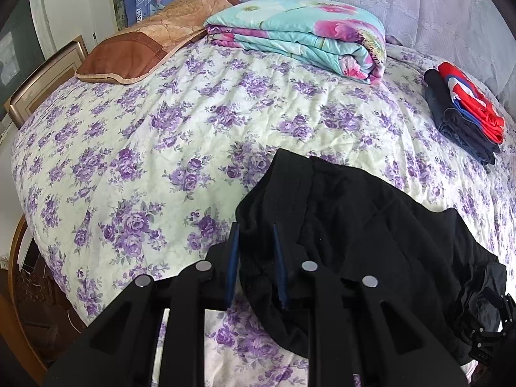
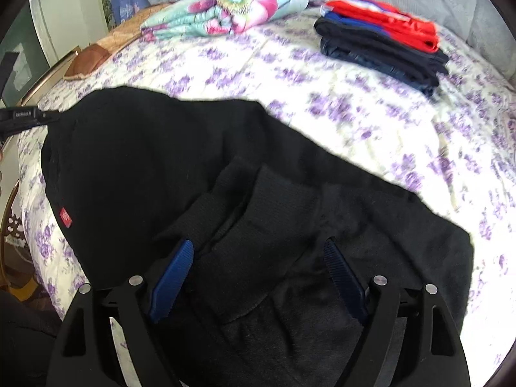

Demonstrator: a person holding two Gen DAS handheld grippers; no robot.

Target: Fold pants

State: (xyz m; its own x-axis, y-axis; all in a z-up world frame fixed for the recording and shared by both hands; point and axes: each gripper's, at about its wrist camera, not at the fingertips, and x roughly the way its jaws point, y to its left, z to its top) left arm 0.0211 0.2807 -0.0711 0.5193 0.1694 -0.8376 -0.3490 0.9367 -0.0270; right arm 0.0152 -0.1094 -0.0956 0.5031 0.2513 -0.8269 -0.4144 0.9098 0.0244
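Black pants (image 1: 354,219) on floral bedspread (image 1: 145,148), left gripper (image 1: 256,242) clamped on their edge — right gripper (image 2: 261,258) spread wide above them

black pants (image 2: 161,161), purple-flowered bedspread (image 1: 161,135)

Soft daylight evenly brightens the floral bedspread (image 1: 161,135), sharp in the left view, blurred in the right, with dark fisheye corners bending everything around it.

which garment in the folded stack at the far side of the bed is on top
The red garment is on top of the folded stack; the black one and the dark blue one lie under it.
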